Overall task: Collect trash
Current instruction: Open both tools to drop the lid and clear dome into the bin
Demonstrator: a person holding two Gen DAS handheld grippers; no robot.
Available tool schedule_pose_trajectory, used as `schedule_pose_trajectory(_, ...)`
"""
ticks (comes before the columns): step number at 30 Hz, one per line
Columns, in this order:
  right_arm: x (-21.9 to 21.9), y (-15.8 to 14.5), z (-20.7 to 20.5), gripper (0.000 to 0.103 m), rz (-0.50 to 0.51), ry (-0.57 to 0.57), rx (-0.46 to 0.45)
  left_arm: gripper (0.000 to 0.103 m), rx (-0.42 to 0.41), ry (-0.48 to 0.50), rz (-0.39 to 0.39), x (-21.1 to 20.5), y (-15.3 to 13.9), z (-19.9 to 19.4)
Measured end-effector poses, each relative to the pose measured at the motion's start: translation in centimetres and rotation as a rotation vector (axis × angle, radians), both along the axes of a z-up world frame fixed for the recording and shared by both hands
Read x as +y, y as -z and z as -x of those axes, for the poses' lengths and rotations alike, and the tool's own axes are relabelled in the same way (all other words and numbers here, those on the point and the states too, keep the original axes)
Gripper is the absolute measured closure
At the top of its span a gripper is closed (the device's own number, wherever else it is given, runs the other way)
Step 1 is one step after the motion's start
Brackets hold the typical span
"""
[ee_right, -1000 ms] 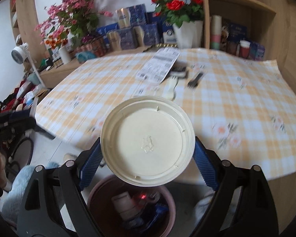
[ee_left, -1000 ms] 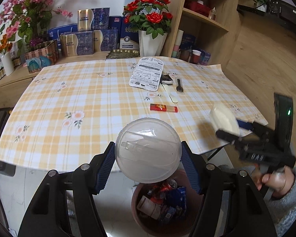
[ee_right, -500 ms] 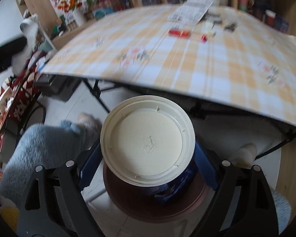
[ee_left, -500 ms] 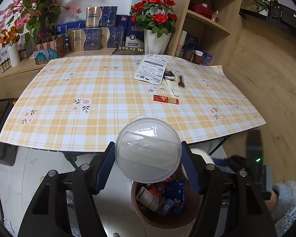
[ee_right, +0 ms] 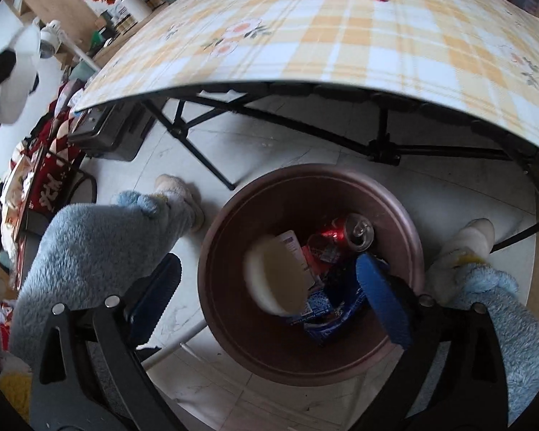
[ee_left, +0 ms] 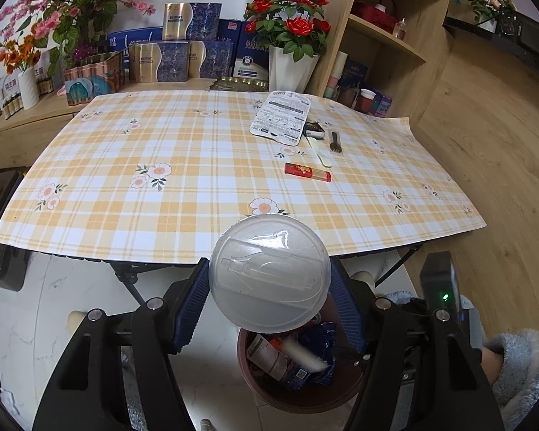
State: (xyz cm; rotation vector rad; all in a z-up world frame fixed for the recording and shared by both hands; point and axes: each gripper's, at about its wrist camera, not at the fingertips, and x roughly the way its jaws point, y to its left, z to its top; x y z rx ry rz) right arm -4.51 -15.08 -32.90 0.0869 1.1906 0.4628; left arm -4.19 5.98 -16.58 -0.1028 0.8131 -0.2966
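My left gripper (ee_left: 269,289) is shut on a clear round plastic lid (ee_left: 269,273), held above the brown trash bin (ee_left: 266,393). My right gripper (ee_right: 269,298) is open over the same bin (ee_right: 226,316). A cream bowl (ee_right: 275,278) is falling into the bin, blurred, among a red can (ee_right: 352,231) and wrappers; it also shows in the left wrist view (ee_left: 303,353). On the checked table (ee_left: 161,194) lie a red lighter-like stick (ee_left: 307,172), a white package (ee_left: 282,116), a spoon (ee_left: 319,152) and a fork (ee_left: 335,142).
The table's black folding legs (ee_right: 381,143) stand just behind the bin. The person's feet in fluffy slippers (ee_right: 179,194) flank it. Flower vases (ee_left: 293,66), boxes and a wooden shelf (ee_left: 384,36) stand behind the table.
My right gripper has opened and let go of the cream bowl, which is dropping into the bin. My left gripper has kept its hold on the lid and drawn back slightly.
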Motion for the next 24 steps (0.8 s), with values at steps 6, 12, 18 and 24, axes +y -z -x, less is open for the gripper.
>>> schedule_pose_trajectory(6,-2.9,-2.9,-0.5,0.006,-0.016,0.106,-0.128,0.039,0.009,0.022,-0.019,-0.4,1.1,0.1)
schedule_pose_trajectory(12,-6.3,-6.4,-0.2,0.006,0.049,0.176,-0.35,0.039,0.008,0.089,0.0,-1.3,3.3,0.1)
schedule_pose_trajectory(18,-8.6,-5.0,0.6,0.006,0.042,0.241,-0.367,0.039,-0.007,0.147,-0.008,-2.7,6.1,0.6)
schedule_pose_trajectory(24,-8.6,-4.9,0.7,0.006,0.059,0.278,-0.38,0.039,0.04,0.24,-0.054,-5.3,8.8,1.9)
